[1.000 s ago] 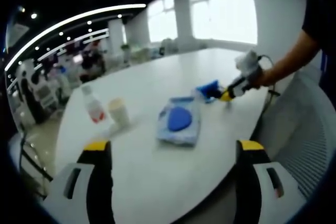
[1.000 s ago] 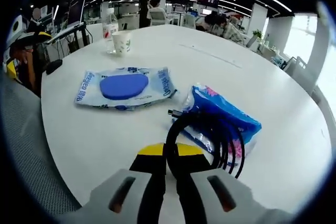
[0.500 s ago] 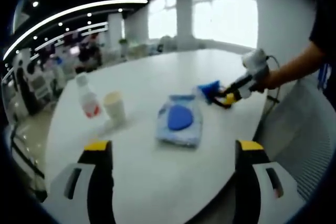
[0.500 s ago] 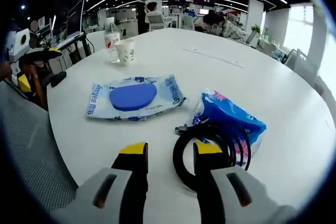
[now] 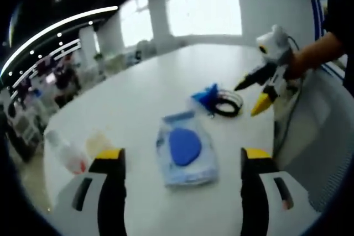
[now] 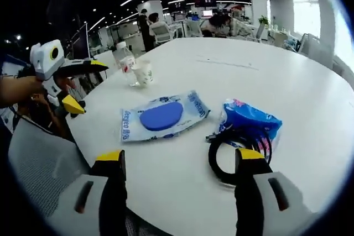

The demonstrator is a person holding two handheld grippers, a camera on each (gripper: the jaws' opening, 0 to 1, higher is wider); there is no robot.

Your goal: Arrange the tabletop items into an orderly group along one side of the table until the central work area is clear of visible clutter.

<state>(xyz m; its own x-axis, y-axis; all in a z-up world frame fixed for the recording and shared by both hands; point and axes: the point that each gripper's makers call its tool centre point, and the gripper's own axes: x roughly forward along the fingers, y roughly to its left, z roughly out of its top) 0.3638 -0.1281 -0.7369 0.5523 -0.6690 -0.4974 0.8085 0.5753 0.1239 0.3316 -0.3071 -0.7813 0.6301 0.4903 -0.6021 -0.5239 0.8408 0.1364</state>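
Both tongs stand open and hold nothing. In the right gripper view the right gripper (image 6: 181,169) hangs above the near edge of the white table (image 6: 310,81), jaws spread wide. The coiled black cable (image 6: 235,150) lies just ahead of its right jaw, touching the blue snack bag (image 6: 251,119) beyond it. The flat wet-wipes pack (image 6: 163,117) sits ahead and a little to the left, apart from the bag. Farther off to the left stand the paper cup (image 6: 144,72) and the plastic bottle (image 6: 126,59), close together.

In the left gripper view the left gripper (image 5: 182,192) points at the wet-wipes pack (image 5: 184,148) between its jaws, with the cable and bag beyond.

The step appears to be choosing the next item. A sound approach would be to take the wipes pack by one short edge, low and flat, and slide it towards the cable and bag. The cup looks light and may tip, so a gentle grip near its rim seems best.
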